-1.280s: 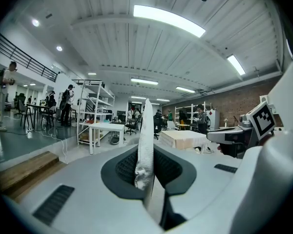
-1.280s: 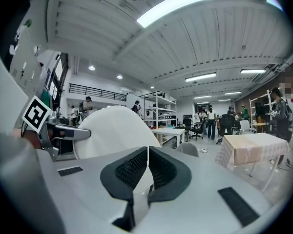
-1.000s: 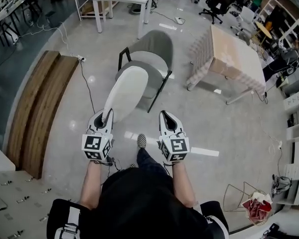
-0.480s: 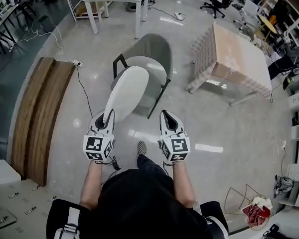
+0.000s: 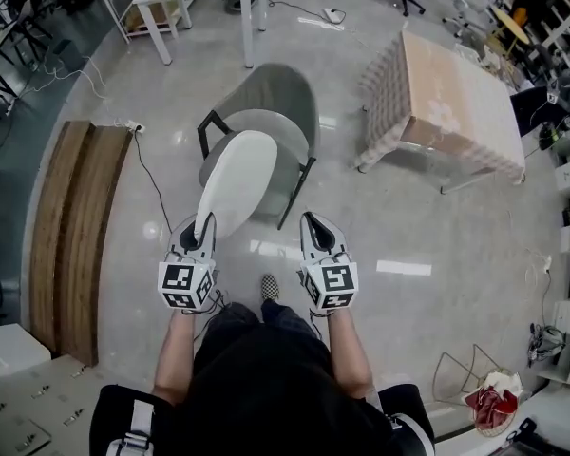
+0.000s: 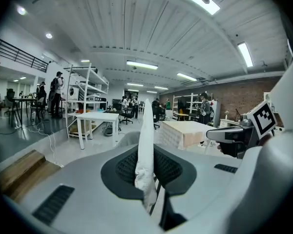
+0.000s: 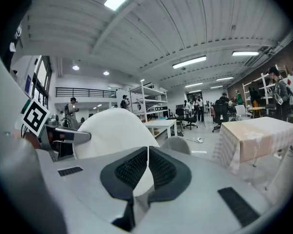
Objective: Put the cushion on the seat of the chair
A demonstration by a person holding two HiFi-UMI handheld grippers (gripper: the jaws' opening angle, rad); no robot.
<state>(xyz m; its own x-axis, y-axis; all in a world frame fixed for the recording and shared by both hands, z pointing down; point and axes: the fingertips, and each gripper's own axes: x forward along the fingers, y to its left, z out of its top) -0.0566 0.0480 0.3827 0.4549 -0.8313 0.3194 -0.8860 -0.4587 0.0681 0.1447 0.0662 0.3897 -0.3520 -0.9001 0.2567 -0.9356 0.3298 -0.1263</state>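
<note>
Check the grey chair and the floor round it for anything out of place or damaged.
Nothing looks spilled or damaged. Only the white oval cushion is out of place: the left gripper pinches its edge, holding it up by the grey shell chair, not on its seat.

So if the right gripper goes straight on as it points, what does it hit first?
Probably the chair, dead ahead of the right gripper; the cushion sits left. Depth unclear.

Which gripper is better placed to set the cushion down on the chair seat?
Left. The left gripper is shut on the edge of the cushion, holding it out toward the chair ahead. The right gripper is shut and empty beside it.
</note>
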